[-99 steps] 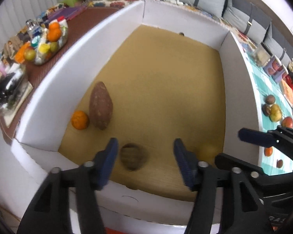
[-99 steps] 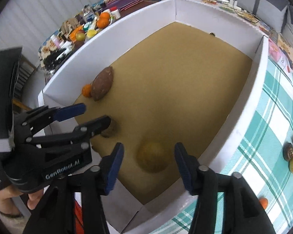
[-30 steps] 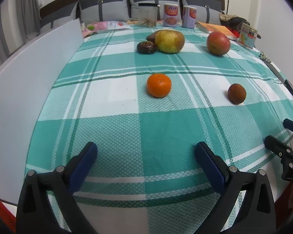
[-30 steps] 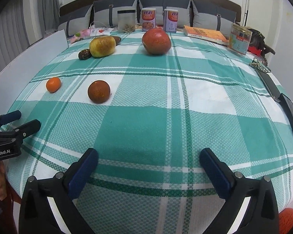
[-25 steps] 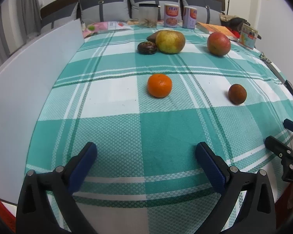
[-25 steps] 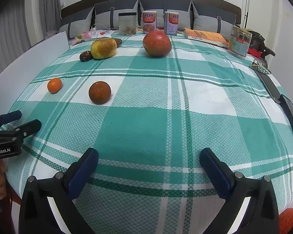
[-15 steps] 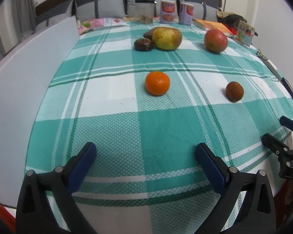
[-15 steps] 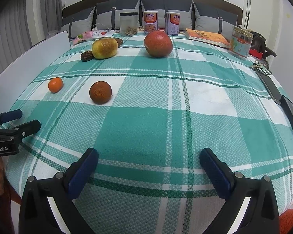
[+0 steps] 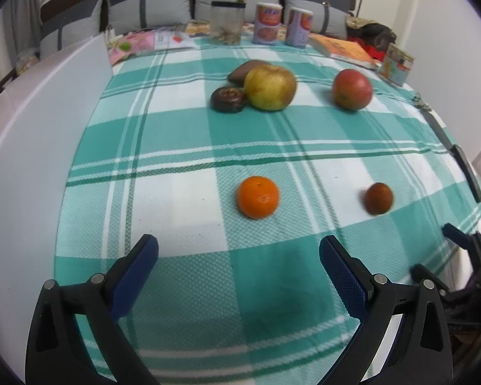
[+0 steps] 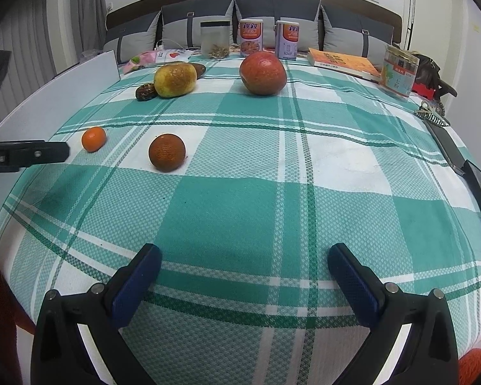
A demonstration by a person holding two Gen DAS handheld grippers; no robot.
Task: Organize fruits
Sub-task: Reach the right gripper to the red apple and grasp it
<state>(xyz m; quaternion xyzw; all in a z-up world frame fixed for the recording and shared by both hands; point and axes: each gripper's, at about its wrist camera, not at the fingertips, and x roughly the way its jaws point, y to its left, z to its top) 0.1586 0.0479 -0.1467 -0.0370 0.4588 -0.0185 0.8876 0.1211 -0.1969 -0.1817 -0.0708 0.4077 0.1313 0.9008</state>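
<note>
**Left wrist view: small orange ahead of wide-open jaws**

Left wrist view: small orange (image 9: pixel 258 196) on a white square of the green-and-white checked cloth (image 9: pixel 272 288), straight ahead of the left gripper (image 9: pixel 239 264), apart from both blue pads. Jaws spread wide, nothing between them. To the right of the orange, well apart: a smaller reddish-brown round fruit (image 9: pixel 378 198). Farther back, a cluster: yellow-green apple-like fruit (image 9: pixel 270 87), dark wrinkled fruit (image 9: pixel 228 99) touching its left side, a brown elongated one (image 9: pixel 245 68) partly hidden behind. Red apple (image 9: pixel 352 89) alone to the right of that cluster. Tall white board wall (image 9: pixel 25 160) along the cloth's left edge. Part of the right gripper visible at the lower right edge.

Right wrist view: right gripper (image 10: pixel 245 271) over bare cloth near the front edge, jaws likewise wide apart and empty. Reddish-brown fruit (image 10: pixel 167 152) ahead and left; small orange (image 10: pixel 94 139) farther left, just beside the tip of the left gripper (image 10: pixel 53 151) reaching in from the left edge. Yellow fruit (image 10: pixel 175 80) and dark fruit (image 10: pixel 146 91) touching at the back left, red apple (image 10: pixel 263 72) at back centre. Along the far edge: clear jar (image 10: pixel 215 39), two printed cans (image 10: pixel 251 38), orange book (image 10: pixel 343 60), a printed clear box (image 10: pixel 399 71). Grey cushions (image 10: pixel 275 14) behind. Dark flat strips (image 10: pixel 479 186) at the right edge, identity unclear.
</note>
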